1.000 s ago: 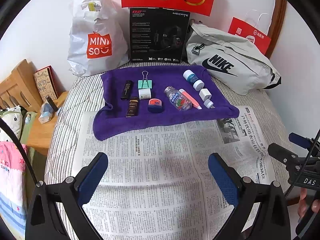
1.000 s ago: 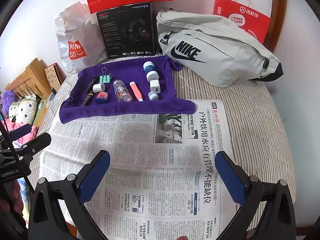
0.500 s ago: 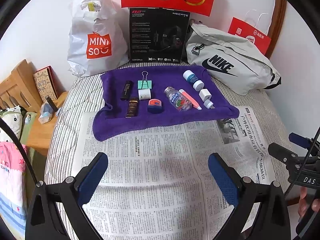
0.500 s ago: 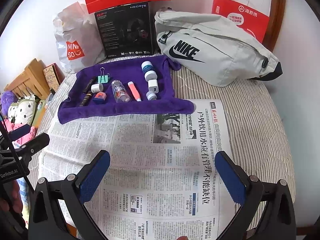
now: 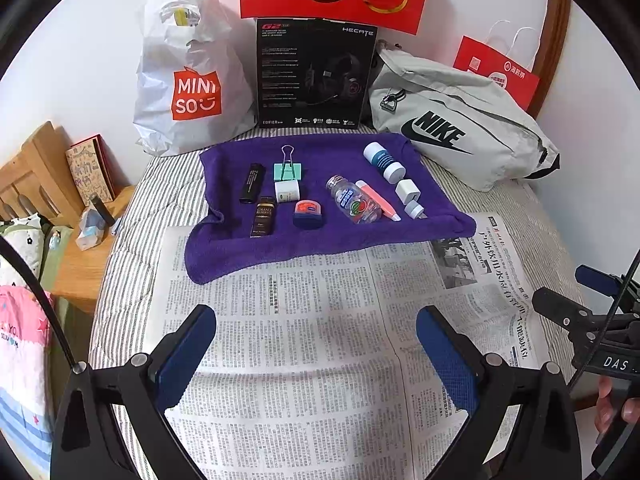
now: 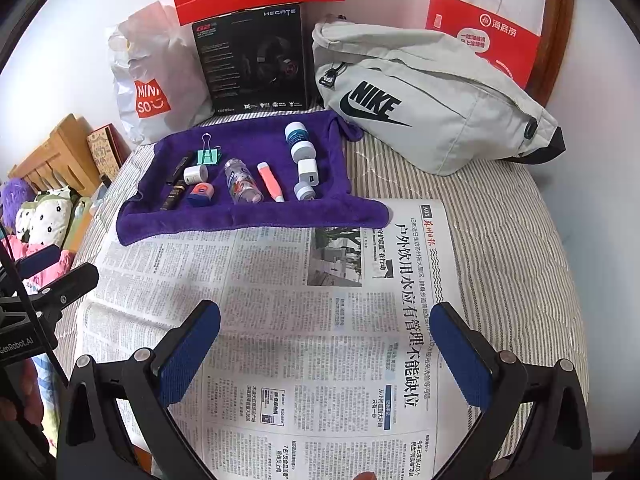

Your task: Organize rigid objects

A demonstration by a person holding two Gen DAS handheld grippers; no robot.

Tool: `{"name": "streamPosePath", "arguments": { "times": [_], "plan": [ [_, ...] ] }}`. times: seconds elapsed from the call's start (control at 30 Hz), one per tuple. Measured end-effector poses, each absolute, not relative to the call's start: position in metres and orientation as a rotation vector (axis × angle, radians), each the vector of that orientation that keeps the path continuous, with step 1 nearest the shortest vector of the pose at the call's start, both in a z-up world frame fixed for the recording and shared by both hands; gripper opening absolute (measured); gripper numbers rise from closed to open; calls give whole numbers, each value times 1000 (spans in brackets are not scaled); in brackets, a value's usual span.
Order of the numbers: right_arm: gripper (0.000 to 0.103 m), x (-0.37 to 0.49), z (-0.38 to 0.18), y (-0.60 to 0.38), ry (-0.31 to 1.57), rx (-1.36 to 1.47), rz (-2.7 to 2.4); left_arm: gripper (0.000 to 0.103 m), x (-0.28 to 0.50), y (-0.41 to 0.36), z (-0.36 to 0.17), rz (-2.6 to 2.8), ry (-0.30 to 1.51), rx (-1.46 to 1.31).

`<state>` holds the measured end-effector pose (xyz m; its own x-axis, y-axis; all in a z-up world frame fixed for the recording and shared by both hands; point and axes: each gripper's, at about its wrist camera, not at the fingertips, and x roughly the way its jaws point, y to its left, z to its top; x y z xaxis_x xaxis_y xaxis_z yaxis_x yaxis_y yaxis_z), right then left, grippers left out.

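Observation:
Several small items lie on a purple towel (image 5: 332, 240) (image 6: 248, 216) at the far side of a spread newspaper (image 5: 320, 340) (image 6: 304, 320): a black tube (image 5: 252, 183), a green binder clip (image 5: 288, 168) (image 6: 208, 154), a clear bottle (image 5: 352, 204) (image 6: 242, 186), a pink pen (image 5: 378, 200) (image 6: 270, 180), a white-and-blue bottle (image 5: 384, 162) (image 6: 299, 142) and a white charger cube (image 5: 408, 191) (image 6: 307, 172). My left gripper (image 5: 316, 320) hovers open over the newspaper, well short of the towel. My right gripper (image 6: 326, 316) is open too, holding nothing.
Along the wall stand a white Miniso bag (image 5: 188, 80), a black headset box (image 5: 314, 74), a grey Nike bag (image 5: 460, 132) and red paper bags (image 6: 492, 36). A wooden bedside shelf (image 5: 80, 248) sits left of the striped mattress (image 6: 500, 220).
The right gripper has drifted slightly forward toward the towel. The left gripper and all the items stay where they were.

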<state>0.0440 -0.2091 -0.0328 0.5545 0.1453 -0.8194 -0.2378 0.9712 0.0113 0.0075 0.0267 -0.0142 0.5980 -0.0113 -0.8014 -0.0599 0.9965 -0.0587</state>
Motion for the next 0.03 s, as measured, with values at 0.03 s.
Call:
{"name": "streamPosePath", "arguments": {
  "times": [0.03],
  "plan": [
    [103, 44, -33, -209, 956, -105, 228, 101, 7, 27, -14, 26, 922, -78]
  ]
}}
